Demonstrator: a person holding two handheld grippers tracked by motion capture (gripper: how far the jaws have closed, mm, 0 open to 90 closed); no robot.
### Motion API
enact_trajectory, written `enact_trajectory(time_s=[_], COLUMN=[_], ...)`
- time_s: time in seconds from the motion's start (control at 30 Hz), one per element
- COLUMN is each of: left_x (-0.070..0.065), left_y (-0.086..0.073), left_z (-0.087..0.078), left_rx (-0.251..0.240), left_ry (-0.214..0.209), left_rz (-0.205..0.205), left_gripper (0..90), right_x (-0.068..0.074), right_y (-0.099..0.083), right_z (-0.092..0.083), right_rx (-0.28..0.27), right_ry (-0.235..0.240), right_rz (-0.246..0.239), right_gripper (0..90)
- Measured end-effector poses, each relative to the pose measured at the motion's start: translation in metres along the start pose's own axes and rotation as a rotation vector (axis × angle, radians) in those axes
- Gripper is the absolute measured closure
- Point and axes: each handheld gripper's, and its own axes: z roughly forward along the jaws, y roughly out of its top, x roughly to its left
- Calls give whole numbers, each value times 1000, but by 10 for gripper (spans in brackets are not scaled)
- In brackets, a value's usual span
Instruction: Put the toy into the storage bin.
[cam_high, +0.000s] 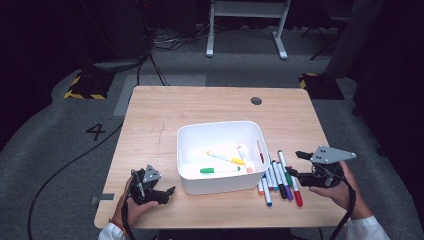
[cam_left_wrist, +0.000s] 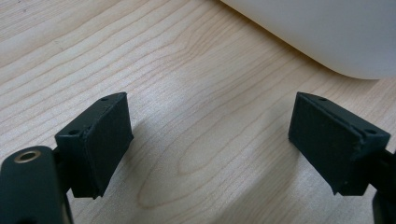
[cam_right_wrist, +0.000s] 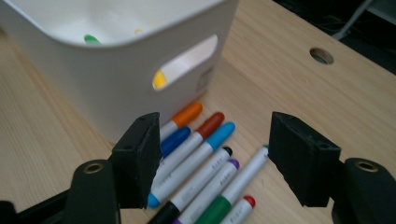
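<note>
high view / right gripper (cam_high: 298, 163): jaws spread, nothing pinched; hovers at the right edge of the marker row (cam_high: 280, 177), fingertips pointing left at it.
high view / markers: row lies on the wooden table (cam_high: 165, 115) between the right gripper's fingers and the white bin (cam_high: 222, 156); red marker (cam_high: 297, 194) is nearest the fingers, orange-capped one hard against the bin wall.
high view / bin contents: green marker (cam_high: 219, 170), yellow marker (cam_high: 226, 158) and one pinkish pen inside, well beyond the fingers.
high view / left gripper (cam_high: 167, 192): parked on the table left of the bin, fingertips aimed at the bin's near-left corner, apart from it.
left gripper view / fingers (cam_left_wrist: 100, 140): spread wide, bare wood between them, nothing gripped.
left gripper view / bin (cam_left_wrist: 327, 32): rounded white corner ahead of the tips, toward the right finger, not touching.
right gripper view / fingers (cam_right_wrist: 140, 154): spread, pads clear of everything.
right gripper view / markers: fanned out in the gap between the two fingers, below and ahead; dark-blue marker (cam_right_wrist: 175, 140) and orange marker (cam_right_wrist: 184, 115) run just beside the left finger; light-blue (cam_right_wrist: 215, 135), black-capped (cam_right_wrist: 226, 151), purple-capped and green-banded ones mid-gap; red tip (cam_right_wrist: 249, 201) toward the right finger (cam_right_wrist: 303, 158).
right gripper view / bin wall (cam_right_wrist: 112, 79): just past the left finger, handle slot showing yellow inside.
</note>
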Motion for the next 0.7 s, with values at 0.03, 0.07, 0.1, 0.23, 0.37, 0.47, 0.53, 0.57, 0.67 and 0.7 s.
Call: enact_trajectory(time_s=[0.03,0.07,0.1,0.23,0.37,0.47,0.53,0.57,0.67,0.7], left_x=[0,0,0,0,0,0,0,0,0,0], left_y=[0,0,0,0,0,0,0,0,0,0], left_z=[0,0,0,0,0,0,0,0,0,0], left_rx=[-1,0,0,0,0,-1,-1,-1,-1,-1], left_ry=[-1,0,-1,0,-1,4,3,3,3,3], left_rz=[-3,0,-3,0,-3,-5,-5,-5,-5,-5], left_gripper=[136,136,136,136,136,136,136,136,136,136], right_x=[0,-1,-1,0,0,1,3,4,8,8], right_y=[-5,-10,-18,-40,-62,-75,-83,-85,-92,-94], right_z=[0,1,2,4,7,9,10,11,13,13], right_rx=[7,11,20,51,93,116,128,135,152,155], right_ry=[-1,-3,-5,-10,-11,-2,10,14,14,18], right_rz=[5,13,27,64,98,120,137,141,149,151], right_gripper=[347,346,345,344,340,338,338,338,338,338])
